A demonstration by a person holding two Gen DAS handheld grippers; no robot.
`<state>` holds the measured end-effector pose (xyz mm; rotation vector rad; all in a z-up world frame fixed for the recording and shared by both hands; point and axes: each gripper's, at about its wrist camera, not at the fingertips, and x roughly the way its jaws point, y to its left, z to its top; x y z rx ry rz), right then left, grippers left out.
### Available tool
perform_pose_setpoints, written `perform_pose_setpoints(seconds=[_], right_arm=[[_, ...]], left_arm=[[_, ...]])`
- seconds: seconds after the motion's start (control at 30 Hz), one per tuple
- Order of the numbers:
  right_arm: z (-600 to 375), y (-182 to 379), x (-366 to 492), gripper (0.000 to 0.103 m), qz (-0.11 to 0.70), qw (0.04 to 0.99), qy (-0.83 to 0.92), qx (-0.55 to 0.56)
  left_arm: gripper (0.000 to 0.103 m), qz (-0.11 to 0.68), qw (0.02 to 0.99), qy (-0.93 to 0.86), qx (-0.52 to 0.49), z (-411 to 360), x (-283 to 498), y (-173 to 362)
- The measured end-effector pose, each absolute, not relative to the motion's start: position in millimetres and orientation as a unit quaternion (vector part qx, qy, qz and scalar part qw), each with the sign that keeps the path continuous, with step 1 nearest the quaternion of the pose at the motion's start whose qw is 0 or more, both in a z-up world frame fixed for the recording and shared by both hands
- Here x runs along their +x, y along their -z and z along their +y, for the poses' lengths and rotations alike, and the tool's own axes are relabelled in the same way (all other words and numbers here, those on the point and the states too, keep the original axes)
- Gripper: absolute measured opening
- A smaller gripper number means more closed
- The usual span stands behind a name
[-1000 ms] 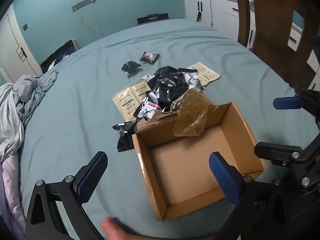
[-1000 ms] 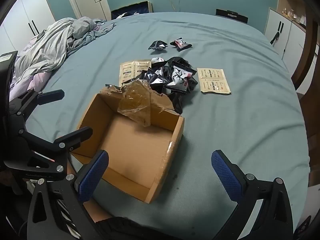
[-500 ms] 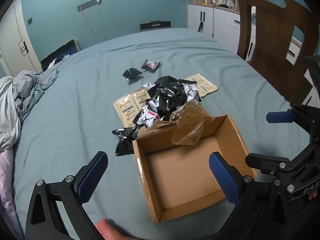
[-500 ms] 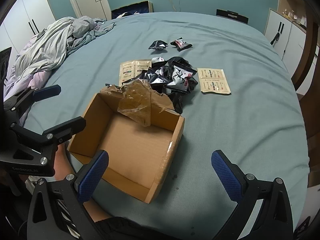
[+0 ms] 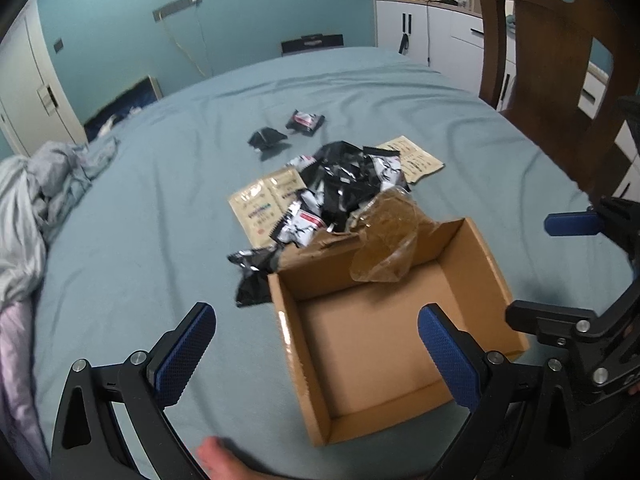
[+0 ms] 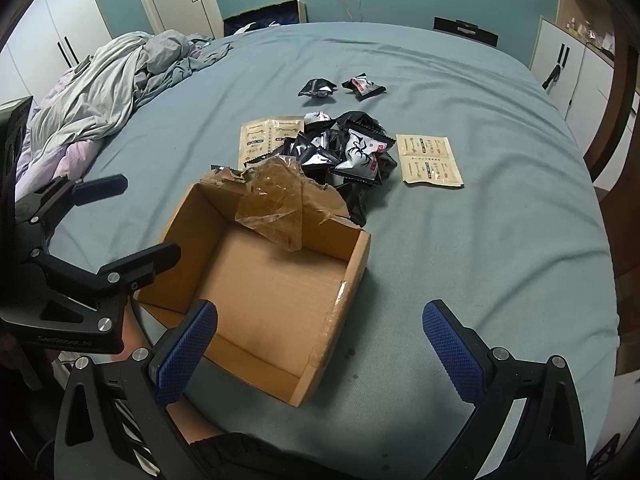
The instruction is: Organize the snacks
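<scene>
An open brown cardboard box (image 5: 384, 340) (image 6: 264, 280) with nothing inside lies on the teal bedsheet, with crumpled clear tape (image 6: 276, 200) hanging on its torn far wall. Beyond it sits a pile of black-and-white snack packets (image 5: 344, 188) (image 6: 348, 148), flanked by two beige sachets (image 5: 264, 204) (image 6: 430, 160). Two more black packets (image 5: 286, 130) (image 6: 340, 88) lie farther back. My left gripper (image 5: 316, 348) is open above the box's near left side, holding nothing. My right gripper (image 6: 320, 344) is open over the box's near right corner, also holding nothing.
Rumpled grey bedclothes (image 6: 108, 88) are heaped at the bed's left side. A dark wooden chair (image 5: 552, 64) stands to the right, with white cabinets (image 5: 432, 32) behind it. A bare hand (image 5: 216, 460) shows at the bottom edge.
The left gripper has pulled back and tilted up a little, so the box and snacks sit lower in its view. The right gripper's view is almost unchanged.
</scene>
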<state>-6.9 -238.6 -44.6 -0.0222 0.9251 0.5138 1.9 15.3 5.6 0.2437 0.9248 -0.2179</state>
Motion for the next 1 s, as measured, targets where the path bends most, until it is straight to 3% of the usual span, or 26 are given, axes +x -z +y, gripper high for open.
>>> perform_pose_setpoints(seconds=[1.0], right_arm=[[-236.4,45.0,-7.8,0.103,0.441,0.863,-0.246,-0.014]], left_arm=[[0.103,0.441,0.886,0.089,0.111,20.8,3.5,-8.4]])
